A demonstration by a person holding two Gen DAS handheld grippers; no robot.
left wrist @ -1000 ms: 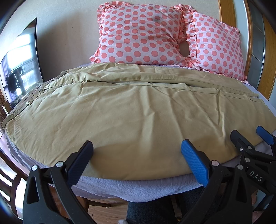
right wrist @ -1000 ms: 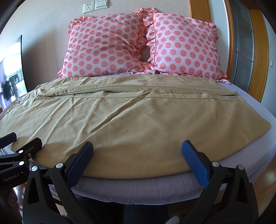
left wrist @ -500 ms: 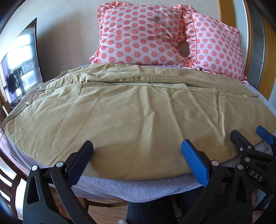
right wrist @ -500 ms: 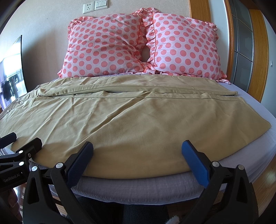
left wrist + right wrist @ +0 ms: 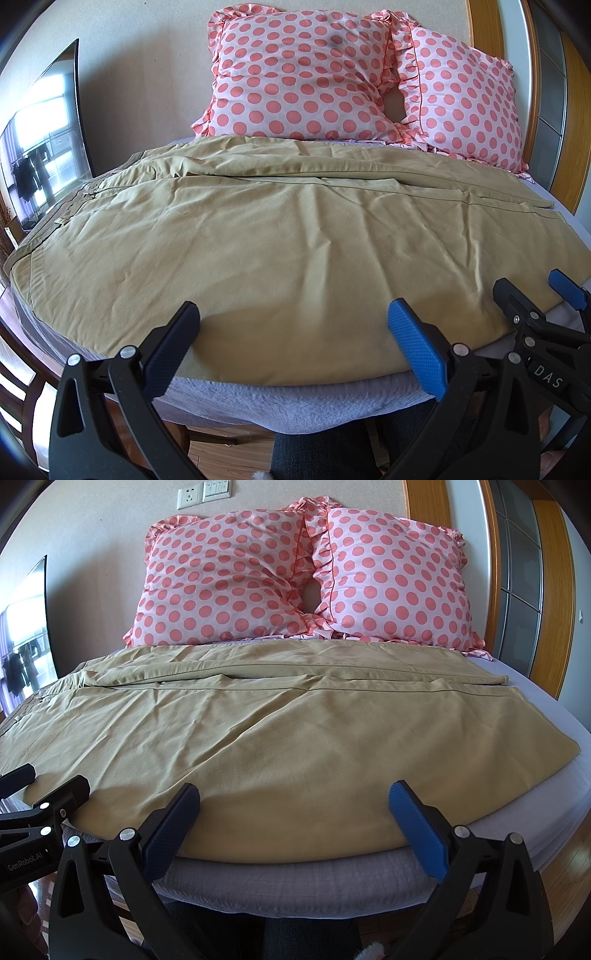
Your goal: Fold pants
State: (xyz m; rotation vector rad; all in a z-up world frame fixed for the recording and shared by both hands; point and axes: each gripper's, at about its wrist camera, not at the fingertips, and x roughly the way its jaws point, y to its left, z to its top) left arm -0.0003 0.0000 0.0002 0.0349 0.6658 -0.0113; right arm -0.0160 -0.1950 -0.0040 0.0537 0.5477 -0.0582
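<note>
- The khaki pants (image 5: pixel 280 236) lie spread flat across the middle of both views, covering most of the bed (image 5: pixel 295 402), waistband toward the left edge of the frame.
- The left gripper (image 5: pixel 293 332) sits at the bottom centre of its view, fingers spread wide over the near hem, gripping nothing.
- The right gripper (image 5: pixel 293 812) is likewise released at the bottom of its frame; whether its tips touch the cloth is unclear.
- Two polka-dot pillows (image 5: pixel 295 576) lean on the wall (image 5: pixel 92 535) at the top.
- A mirror (image 5: pixel 40 147) stands at the left edge.

pants (image 5: pixel 280 251): matt khaki cloth, creased
pillows (image 5: pixel 236 579): smooth dotted cloth
sheet (image 5: pixel 295 882): grey textured cloth
</note>
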